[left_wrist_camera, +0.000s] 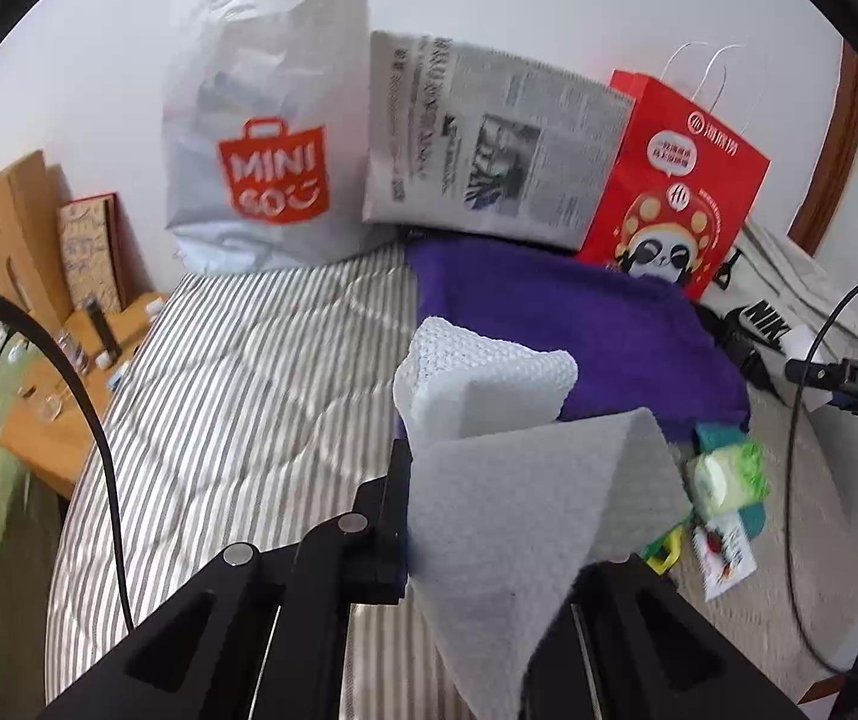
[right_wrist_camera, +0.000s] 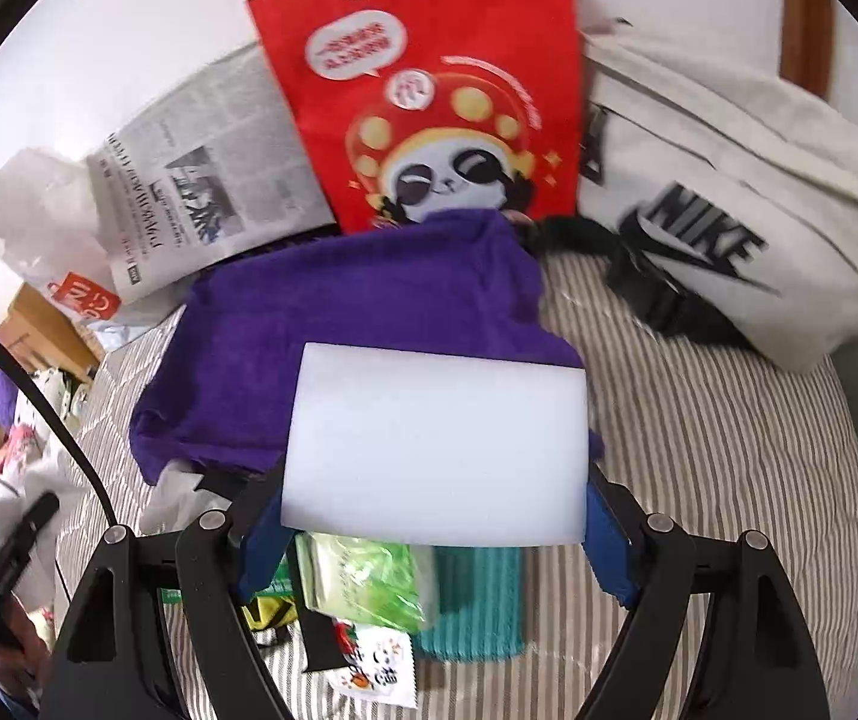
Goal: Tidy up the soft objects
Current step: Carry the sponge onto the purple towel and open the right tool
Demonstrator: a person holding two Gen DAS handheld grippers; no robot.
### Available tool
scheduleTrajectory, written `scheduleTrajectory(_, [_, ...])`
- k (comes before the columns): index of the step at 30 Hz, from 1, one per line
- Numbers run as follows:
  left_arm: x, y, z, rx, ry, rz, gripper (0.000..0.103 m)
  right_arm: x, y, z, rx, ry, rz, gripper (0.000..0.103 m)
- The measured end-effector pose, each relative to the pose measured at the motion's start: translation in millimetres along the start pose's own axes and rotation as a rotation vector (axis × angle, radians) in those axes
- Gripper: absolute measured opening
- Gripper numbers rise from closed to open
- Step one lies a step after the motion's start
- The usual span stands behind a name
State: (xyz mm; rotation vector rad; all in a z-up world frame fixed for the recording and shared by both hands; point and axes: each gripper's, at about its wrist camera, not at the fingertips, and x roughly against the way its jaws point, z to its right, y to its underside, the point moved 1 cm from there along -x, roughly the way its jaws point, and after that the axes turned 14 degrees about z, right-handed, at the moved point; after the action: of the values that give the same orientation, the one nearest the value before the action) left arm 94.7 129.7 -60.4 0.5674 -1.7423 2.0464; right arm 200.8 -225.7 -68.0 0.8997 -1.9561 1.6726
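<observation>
Both jaws were loaded: I had the left gripper pinched nearly shut on a thin grey felt sheet with a white knitted cloth bunched above it, while the right gripper stood wide, its blue pads pressing the ends of a white foam block. Everything hung above the purple towel on the striped bed. I judged the floppy sheet might slide out of that narrow pinch, or the squashy block spring free if squeezed unevenly.
</observation>
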Motion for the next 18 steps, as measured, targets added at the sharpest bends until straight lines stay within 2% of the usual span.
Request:
scheduleTrajectory(7, [-39, -25, 18, -0.003, 0.050, -0.014, 0.009, -29, -18, -21, 0.065, -0.018, 0.004, 0.082])
scheduleTrajectory(13, [-84, -39, 28, 0.009, 0.056, -0.047, 0.009, -76, -28, -27, 0.128, 0.009, -0.037, 0.081])
scheduleTrajectory(18, [-117, -50, 34, -0.007, 0.048, -0.052, 0.009, -113, -38, -22, 0.134, 0.034, -0.062, 0.081])
